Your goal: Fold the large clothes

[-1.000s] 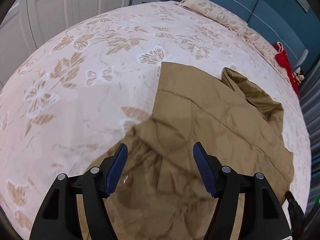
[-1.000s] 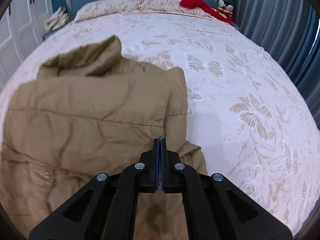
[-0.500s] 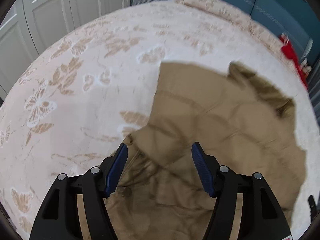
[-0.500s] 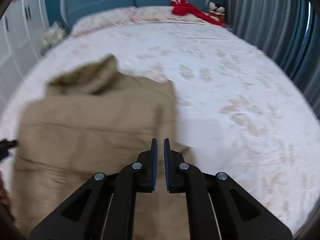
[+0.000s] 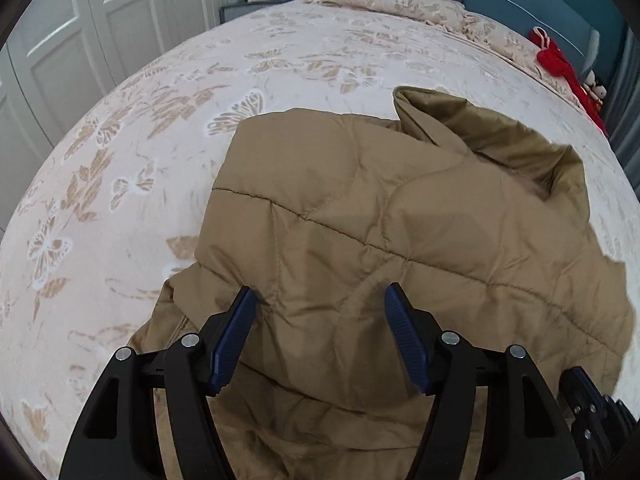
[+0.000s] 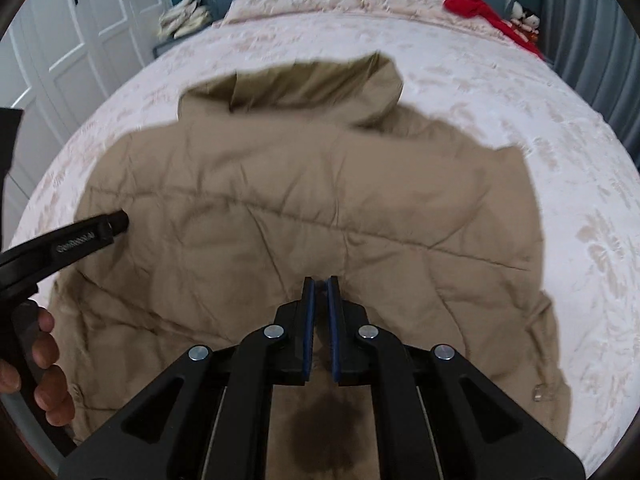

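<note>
- One bed [image 5: 200, 92] carries the whole job; its butterfly-print cover shows at every edge of both views, with pillows along the headboard at 12 o'clock.
- One tan quilted jacket [image 5: 400, 220] lies flat across the bed, collar [image 6: 304, 84] bunched toward 12 o'clock and both sides apparently folded in already, so I judge the first folds done and the lengthwise fold still to come.
- My left fingers [image 5: 320, 312] stand wide apart above the quilting, at 6 o'clock in their own view; nothing is between them, though the left tip looks close to the cloth.
- My right fingers [image 6: 321, 300] are all but shut, a thin slit between the pads, and I see no cloth caught there; they hang over the jacket's lower middle.
- Next, as I judge it, both pairs must drop to the hem near 6 o'clock, the right ones opening first, pinch the padded layers together, and carry them toward the collar.
- Thick padding may slip from a shallow pinch.
</note>
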The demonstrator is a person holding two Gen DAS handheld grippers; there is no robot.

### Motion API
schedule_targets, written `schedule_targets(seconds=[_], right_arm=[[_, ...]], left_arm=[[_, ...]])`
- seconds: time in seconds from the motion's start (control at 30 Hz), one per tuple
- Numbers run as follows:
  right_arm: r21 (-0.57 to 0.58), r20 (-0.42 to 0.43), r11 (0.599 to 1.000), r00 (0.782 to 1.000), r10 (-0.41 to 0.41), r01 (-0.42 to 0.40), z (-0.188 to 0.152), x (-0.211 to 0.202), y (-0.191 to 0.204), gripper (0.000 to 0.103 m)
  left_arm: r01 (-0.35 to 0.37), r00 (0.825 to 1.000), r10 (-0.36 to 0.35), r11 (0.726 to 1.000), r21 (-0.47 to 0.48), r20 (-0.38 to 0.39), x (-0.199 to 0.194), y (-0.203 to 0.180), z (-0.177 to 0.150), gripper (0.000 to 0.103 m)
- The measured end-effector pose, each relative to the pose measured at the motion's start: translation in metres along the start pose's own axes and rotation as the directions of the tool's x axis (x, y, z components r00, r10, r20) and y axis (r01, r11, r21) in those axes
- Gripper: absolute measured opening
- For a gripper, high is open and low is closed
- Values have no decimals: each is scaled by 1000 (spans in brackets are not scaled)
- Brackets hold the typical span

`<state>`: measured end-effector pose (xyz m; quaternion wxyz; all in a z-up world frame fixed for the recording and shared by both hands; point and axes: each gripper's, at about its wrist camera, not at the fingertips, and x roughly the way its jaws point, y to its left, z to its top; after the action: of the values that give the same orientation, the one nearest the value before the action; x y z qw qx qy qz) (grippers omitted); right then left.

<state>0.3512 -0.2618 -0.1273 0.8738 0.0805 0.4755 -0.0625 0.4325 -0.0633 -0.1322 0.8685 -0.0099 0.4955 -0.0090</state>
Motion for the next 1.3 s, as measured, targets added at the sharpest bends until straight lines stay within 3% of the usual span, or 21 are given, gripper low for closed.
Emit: schedule_targets(seconds=[0.33,0.57,0.73,0.83,1.0,1.17,1.3], right_arm=[[-50,59,998,997,-40,43,-32,17,14,5],[-15,92,1000,996,-4,5,-39,20,7,4],[-1,112,1000,993,20,-20,-40,18,2,4],[59,113,997,993,41,-48,-35,0,-10,4],[104,160,994,985,-61,45,-20,-33,-45,6],[120,108,990,990,-94,81,-24,-11,-67,4],[71,119,990,984,-131,123,-31,2,-55,3]], left_arm=[[-55,995,48,996,69,92,9,-8,-39,65],[-91,986,79,993,78,144,13,-13,-49,65],[-92,984,79,993,75,161,13,-12,-50,65],[-32,989,25,998,50,145,4,-2,-46,65],[-45,986,43,999,14,158,-23,26,-26,65],[-86,994,90,994,-62,68,4,51,-16,67],[-92,991,97,994,-58,93,16,53,-30,70]])
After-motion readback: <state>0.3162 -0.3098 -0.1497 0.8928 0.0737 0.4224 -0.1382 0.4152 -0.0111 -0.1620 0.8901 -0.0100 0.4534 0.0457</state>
